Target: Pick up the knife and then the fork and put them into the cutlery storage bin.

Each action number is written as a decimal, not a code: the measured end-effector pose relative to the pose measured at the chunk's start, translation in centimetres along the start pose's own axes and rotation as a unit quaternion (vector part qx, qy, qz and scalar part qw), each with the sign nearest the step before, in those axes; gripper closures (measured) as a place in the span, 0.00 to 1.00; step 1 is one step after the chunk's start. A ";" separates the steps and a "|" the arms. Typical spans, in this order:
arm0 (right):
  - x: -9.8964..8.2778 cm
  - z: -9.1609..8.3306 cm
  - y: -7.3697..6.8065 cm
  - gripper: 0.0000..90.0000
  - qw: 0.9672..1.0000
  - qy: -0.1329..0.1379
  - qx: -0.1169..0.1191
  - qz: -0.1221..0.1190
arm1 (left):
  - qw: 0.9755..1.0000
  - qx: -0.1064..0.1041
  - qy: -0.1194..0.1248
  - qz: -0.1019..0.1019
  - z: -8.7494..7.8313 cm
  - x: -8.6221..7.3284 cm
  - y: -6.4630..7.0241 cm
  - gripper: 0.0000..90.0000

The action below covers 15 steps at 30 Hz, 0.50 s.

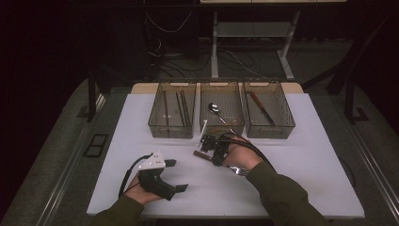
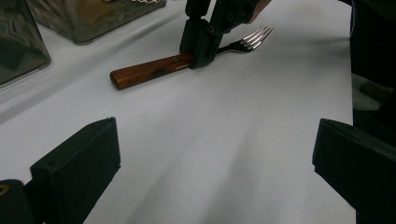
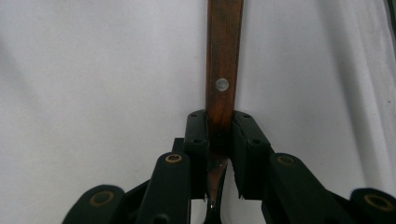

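Fork: wooden-handled fork [image 2: 154,69] lies flat on the white worktop [image 1: 291,155], in front of the three wire baskets [image 1: 268,109].
Right hand-held gripper [image 3: 219,135]: clenched on the handle near the metal neck.
Advice: keep the squeeze square, lift level so the tines don't swing.
Left hand-held gripper [image 1: 176,175]: released, jaws wide, well apart from the fork.

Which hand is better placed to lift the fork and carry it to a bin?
The right. Its gripper already has its jaws closed on the wooden handle of the fork, close to the bins. The left gripper rests open on the table, apart from the fork.
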State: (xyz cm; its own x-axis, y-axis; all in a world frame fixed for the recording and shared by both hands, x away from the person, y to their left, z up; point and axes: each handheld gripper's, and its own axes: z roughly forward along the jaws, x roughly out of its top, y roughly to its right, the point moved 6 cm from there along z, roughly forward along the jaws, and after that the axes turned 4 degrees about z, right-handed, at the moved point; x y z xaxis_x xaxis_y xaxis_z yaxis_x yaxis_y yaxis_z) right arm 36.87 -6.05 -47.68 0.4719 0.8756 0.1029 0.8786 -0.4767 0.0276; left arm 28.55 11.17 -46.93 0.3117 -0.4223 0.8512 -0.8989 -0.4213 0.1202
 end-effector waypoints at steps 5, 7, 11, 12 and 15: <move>-0.2 -0.1 0.2 0.86 1.000 0.005 0.015 0.002 | 1.000 0.000 0.001 -0.001 0.0 0.0 0.0 0.00; -0.4 -0.4 0.3 0.86 1.000 0.014 0.027 0.006 | 1.000 -0.001 0.000 0.000 0.0 0.0 0.0 0.00; -1.0 -1.3 0.9 0.87 0.998 0.041 0.050 0.023 | 1.000 -0.002 -0.001 0.001 0.0 0.0 0.0 0.00; -1.2 -1.6 1.1 0.87 0.997 0.047 0.053 0.029 | 1.000 -0.002 -0.001 0.001 0.0 0.0 0.0 0.00; -1.9 -2.2 1.8 0.87 0.995 0.068 0.067 0.042 | 1.000 -0.002 -0.001 0.000 0.1 0.0 0.0 0.00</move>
State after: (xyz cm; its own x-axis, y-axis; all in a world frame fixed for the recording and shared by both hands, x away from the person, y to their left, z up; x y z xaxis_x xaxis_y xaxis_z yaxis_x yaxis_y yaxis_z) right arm 37.37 -8.70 -45.62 0.5377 0.8105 0.2324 0.8427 -0.5253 -0.1179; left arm 28.54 11.12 -46.98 0.3128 -0.4229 0.8505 -0.9002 -0.4177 0.1234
